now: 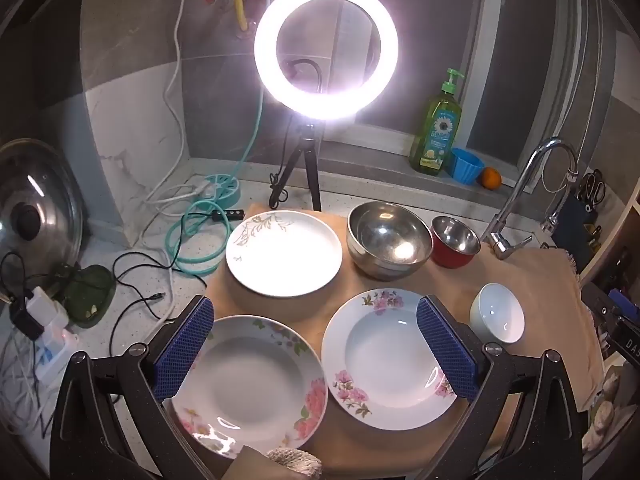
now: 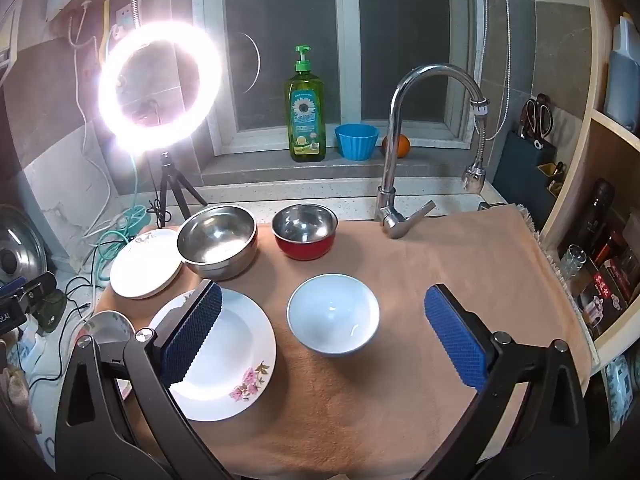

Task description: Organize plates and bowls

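Both grippers spread wide and empty above the dishes on the tan cloth.

Left gripper (image 1: pixel 316 344) hangs with its blue-padded fingers (image 1: pixel 186 344) apart, gripping nothing, over two pink-flowered plates: the left flowered plate (image 1: pixel 248 384) just beside the right flowered plate (image 1: pixel 384 360), their rims nearly touching. Behind them sit a leaf-patterned plate (image 1: pixel 284 254), a large steel bowl (image 1: pixel 388 244), and a red bowl with a steel lining (image 1: pixel 456 246) in a row near the tap (image 1: pixel 520 204). Right gripper (image 2: pixel 320 332) is likewise released, its fingers (image 2: pixel 456 340) either side of a white bowl (image 2: pixel 333 314) without touching it; this bowl stands upright on the cloth (image 2: pixel 400 392), near the right flowered plate (image 2: pixel 228 360). A lit ring light (image 2: pixel 160 80) stands on a tripod behind, and a green soap bottle (image 2: pixel 306 108) is on the window ledge.
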### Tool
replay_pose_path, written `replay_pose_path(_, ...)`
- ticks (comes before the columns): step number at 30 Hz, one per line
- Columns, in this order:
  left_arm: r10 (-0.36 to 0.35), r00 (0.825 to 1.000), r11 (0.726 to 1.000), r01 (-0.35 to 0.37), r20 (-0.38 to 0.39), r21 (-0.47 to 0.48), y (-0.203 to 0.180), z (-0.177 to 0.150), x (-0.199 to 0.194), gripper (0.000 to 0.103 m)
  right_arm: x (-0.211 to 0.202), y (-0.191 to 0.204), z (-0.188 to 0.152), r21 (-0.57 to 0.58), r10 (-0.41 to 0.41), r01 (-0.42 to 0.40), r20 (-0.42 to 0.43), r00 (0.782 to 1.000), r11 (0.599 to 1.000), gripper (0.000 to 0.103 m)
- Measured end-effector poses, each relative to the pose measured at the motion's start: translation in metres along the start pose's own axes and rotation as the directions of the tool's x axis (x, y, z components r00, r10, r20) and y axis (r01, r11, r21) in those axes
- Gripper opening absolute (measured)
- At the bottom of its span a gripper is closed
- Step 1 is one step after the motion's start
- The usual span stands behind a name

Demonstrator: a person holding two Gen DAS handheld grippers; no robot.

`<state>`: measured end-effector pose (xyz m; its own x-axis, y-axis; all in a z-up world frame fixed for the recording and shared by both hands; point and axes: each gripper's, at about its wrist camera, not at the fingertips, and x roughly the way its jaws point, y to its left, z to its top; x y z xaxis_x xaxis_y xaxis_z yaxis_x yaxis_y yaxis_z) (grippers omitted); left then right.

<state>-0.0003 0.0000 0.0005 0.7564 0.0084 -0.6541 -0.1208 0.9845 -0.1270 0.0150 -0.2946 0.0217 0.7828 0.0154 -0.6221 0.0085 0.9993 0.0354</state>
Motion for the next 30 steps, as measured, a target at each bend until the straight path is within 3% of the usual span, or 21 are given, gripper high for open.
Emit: replay_pose_path(30,0.012,1.0,0.999,-0.012,0.012,0.045,-0.009,0.005,-0.007,0.101,0.0,0.001,-0.003,0.009,0.016,-0.016,0.0,1.0,1.0,0.103)
